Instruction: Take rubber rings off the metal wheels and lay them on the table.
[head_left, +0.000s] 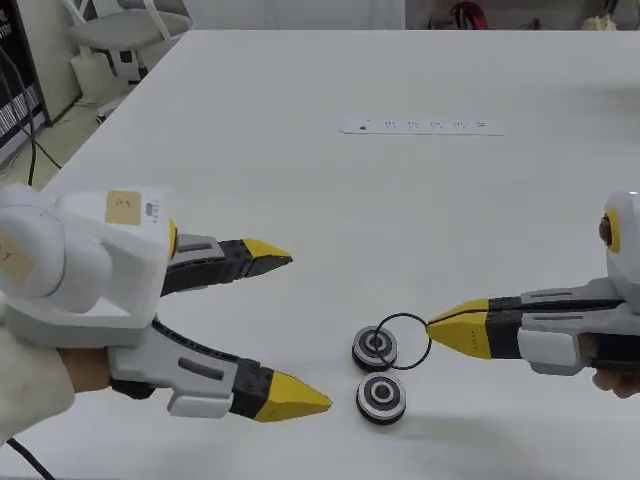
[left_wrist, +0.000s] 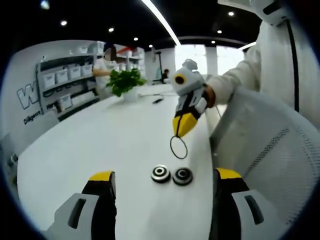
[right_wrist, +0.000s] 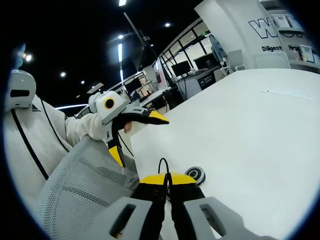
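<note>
Rubber ring (head_left: 404, 315) at lower centre of head view, hanging free, right gripper (head_left: 432, 327) clamped on its edge. Two wheels (head_left: 375, 347) (head_left: 381, 396) underneath, side by side. Left gripper (head_left: 309, 331) at lower left, jaws apart. Best to carry ring sideways to bare table (head_left: 400, 200), lower it flat, then release clear of wheels.

The table (head_left: 300, 150) is bare to the left of the two metal wheels (head_left: 381, 396) and beyond them, up to a power strip (head_left: 420, 126) well apart. The right tongs (head_left: 430, 326), clamped on a rubber ring (head_left: 404, 315), close off the wheels' right side. The left tongs (head_left: 310, 331) gape wide at their left. A mesh chair (left_wrist: 265, 145) stands by the table's edge.
</note>
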